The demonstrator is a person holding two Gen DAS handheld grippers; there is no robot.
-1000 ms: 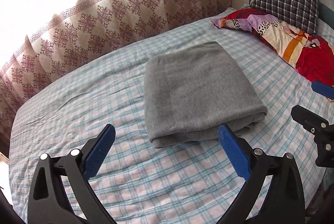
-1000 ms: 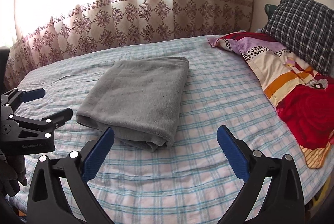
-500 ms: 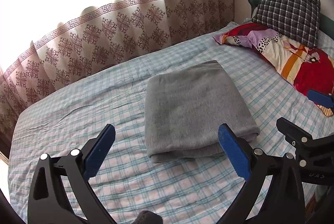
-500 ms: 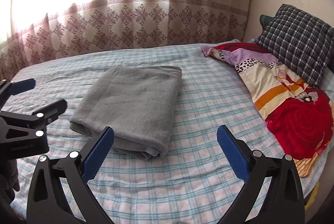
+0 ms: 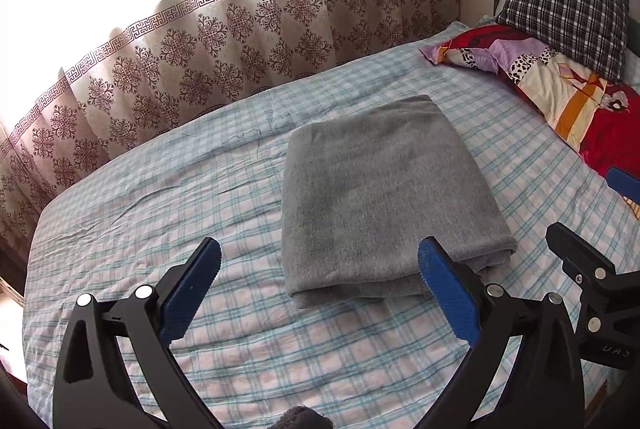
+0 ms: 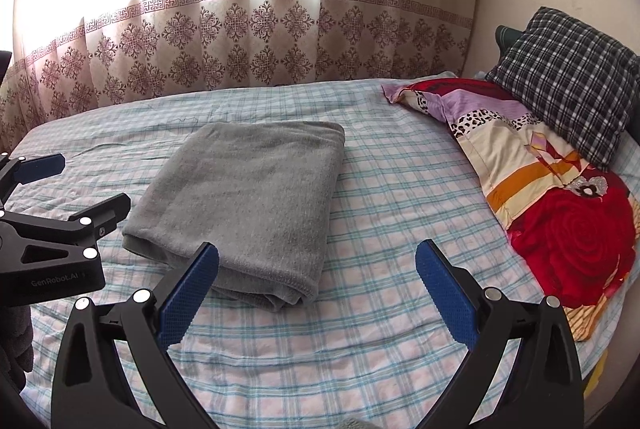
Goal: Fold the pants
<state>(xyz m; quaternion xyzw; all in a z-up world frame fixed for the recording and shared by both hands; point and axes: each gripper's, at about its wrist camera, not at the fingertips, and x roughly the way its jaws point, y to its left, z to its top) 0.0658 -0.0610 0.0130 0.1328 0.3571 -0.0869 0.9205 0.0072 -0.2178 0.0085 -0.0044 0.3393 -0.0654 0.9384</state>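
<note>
Grey pants (image 5: pixel 384 197) lie on a blue-checked sheet (image 5: pixel 160 197) (pillow (image 6: pixel 568 81) dark plaid, quilt (image 6: pixel 560 213) red-floral).

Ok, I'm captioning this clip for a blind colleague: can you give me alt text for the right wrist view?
Grey pants, folded into a neat rectangle, lie on a blue-checked bed sheet. The open right gripper frames the foreground, empty, with the open left gripper at the left edge. A colourful quilt and a plaid pillow sit to the right, with a patterned curtain behind.
</note>
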